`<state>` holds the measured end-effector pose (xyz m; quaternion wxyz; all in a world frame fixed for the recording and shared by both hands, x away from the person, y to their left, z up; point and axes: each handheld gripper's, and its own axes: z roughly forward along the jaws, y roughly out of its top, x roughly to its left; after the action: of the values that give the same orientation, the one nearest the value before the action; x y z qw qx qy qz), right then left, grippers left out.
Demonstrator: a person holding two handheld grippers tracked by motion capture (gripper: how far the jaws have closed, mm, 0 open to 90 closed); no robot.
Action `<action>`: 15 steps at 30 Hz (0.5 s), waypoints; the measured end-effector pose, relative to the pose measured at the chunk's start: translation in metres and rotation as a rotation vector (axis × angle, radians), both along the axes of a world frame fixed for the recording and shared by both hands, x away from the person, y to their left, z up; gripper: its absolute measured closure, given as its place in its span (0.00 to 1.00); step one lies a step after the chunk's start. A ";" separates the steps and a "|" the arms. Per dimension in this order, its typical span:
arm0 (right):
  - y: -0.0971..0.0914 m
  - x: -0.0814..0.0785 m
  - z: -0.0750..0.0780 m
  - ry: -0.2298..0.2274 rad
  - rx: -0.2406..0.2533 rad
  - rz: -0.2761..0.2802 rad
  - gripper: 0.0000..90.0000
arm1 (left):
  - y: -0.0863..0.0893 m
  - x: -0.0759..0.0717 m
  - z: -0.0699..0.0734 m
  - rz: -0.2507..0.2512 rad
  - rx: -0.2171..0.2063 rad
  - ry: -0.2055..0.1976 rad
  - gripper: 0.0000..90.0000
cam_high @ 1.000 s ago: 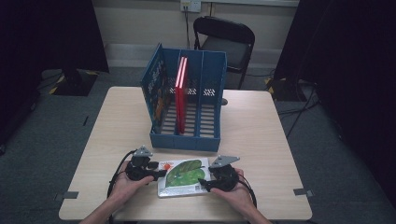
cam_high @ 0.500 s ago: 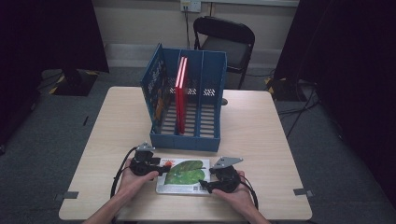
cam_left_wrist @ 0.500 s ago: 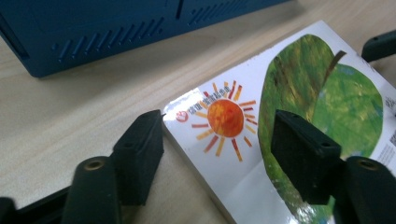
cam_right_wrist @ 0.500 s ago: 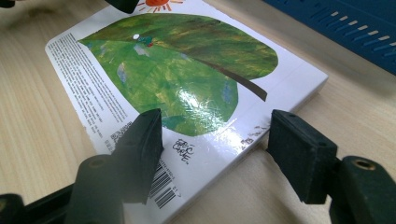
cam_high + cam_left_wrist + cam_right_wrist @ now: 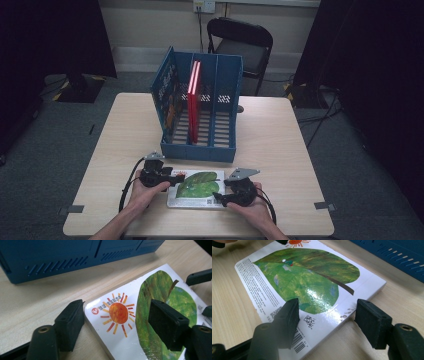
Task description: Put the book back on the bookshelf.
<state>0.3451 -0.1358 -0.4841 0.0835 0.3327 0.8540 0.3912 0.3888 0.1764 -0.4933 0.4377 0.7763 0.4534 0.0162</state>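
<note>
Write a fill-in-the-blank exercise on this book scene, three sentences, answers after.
1. The picture book lies flat on the ____.
2. Its cover shows a big green leaf and an orange ____.
3. Inside the blue rack a ____ book stands upright.
4. The left gripper has its jaws ____ around the picture book's corner.

Missing words: table; sun; red; open

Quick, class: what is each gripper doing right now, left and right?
Left gripper: open, jaws just widened, astride the picture book corner.
Right gripper: open, astride the book's other end.
</note>
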 end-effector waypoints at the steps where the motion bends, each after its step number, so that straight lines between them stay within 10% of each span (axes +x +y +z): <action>1: 0.000 0.000 0.000 -0.001 -0.001 0.001 0.39 | 0.004 0.001 0.001 0.006 -0.031 0.022 0.34; 15: 0.003 -0.004 0.000 0.022 -0.017 0.035 0.21 | 0.011 0.001 0.009 0.008 -0.125 0.024 0.38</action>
<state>0.3410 -0.1331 -0.4841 0.0701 0.3212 0.8638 0.3818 0.3903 0.1870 -0.4843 0.4799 0.7457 0.4619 -0.0193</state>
